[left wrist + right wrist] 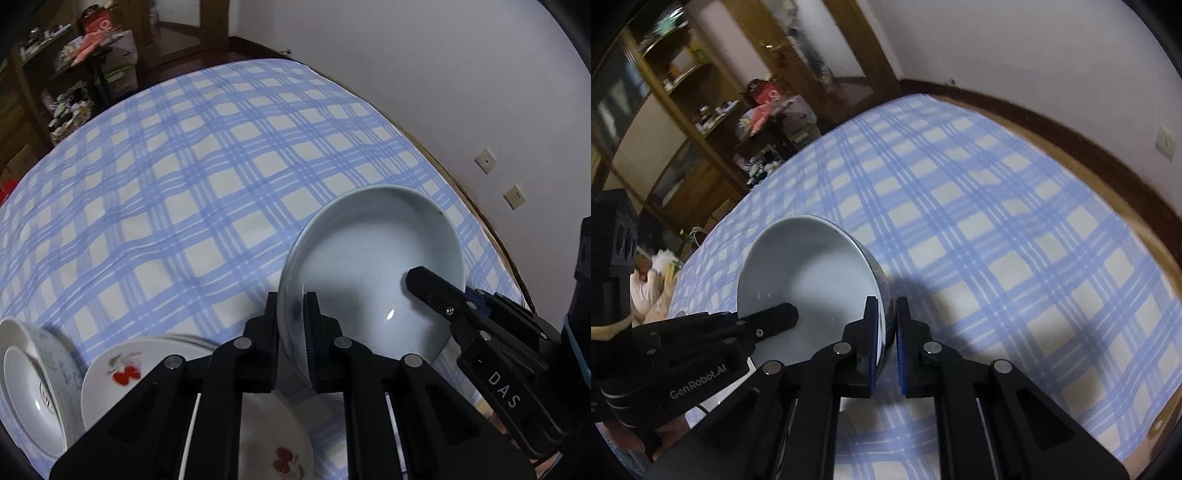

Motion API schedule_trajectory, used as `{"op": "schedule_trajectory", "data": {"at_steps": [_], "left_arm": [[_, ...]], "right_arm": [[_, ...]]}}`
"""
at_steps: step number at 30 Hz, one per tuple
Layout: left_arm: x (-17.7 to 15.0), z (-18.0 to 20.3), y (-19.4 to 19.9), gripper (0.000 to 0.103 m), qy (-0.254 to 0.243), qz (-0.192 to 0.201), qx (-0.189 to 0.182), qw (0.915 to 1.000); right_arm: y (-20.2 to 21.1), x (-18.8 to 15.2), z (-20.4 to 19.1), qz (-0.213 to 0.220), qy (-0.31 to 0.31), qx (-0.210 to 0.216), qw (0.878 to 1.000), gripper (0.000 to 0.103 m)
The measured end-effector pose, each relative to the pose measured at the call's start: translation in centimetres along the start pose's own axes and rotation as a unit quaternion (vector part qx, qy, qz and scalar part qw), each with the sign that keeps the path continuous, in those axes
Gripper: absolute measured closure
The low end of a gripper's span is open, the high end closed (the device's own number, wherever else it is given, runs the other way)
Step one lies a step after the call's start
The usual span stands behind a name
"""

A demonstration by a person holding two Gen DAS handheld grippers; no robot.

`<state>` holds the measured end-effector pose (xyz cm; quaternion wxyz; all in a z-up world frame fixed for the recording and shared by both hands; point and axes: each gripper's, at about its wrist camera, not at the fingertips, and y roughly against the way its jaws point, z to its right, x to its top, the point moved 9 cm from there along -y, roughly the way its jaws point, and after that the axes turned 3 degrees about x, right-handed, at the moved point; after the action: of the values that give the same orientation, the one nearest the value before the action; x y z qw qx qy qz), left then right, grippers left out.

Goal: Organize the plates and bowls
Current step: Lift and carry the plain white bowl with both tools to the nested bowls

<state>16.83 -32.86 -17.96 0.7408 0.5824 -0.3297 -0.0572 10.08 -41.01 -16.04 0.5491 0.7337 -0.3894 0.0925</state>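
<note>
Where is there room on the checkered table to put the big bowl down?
The checkered tablecloth is bare from beyond the pale bowl to the far edge by the wall. It is crowded at the near left, where the cherry plate and a tilted white bowl sit close together.

Glossy glazed ceramic bowl, matt black plastic left claw, soft checked cloth tablecloth.
</note>
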Motion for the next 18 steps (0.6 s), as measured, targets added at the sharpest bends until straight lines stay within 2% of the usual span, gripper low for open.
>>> {"op": "schedule_trajectory", "data": {"at_steps": [3,7,18], "left_arm": [[-0.4,-0.9,1.0,0.091,0.014,0.002,-0.004,0.9999],[-1.0,-2.5,2.7,0.091,0.024,0.0,-0.001,0.9997],[-3.1,-10.4,9.3,0.091,0.057,0.026,0.048,0.9969]], "right_arm": [[0.5,0.2,-1.2,0.004,0.003,0.008,1.0,0.093],[0.4,-0.3,-3.5,-0.02,0.026,0.017,0.999,0.093],[0.7,-0.7,-13.4,-0.03,0.085,0.057,0.994,0.093]]}}
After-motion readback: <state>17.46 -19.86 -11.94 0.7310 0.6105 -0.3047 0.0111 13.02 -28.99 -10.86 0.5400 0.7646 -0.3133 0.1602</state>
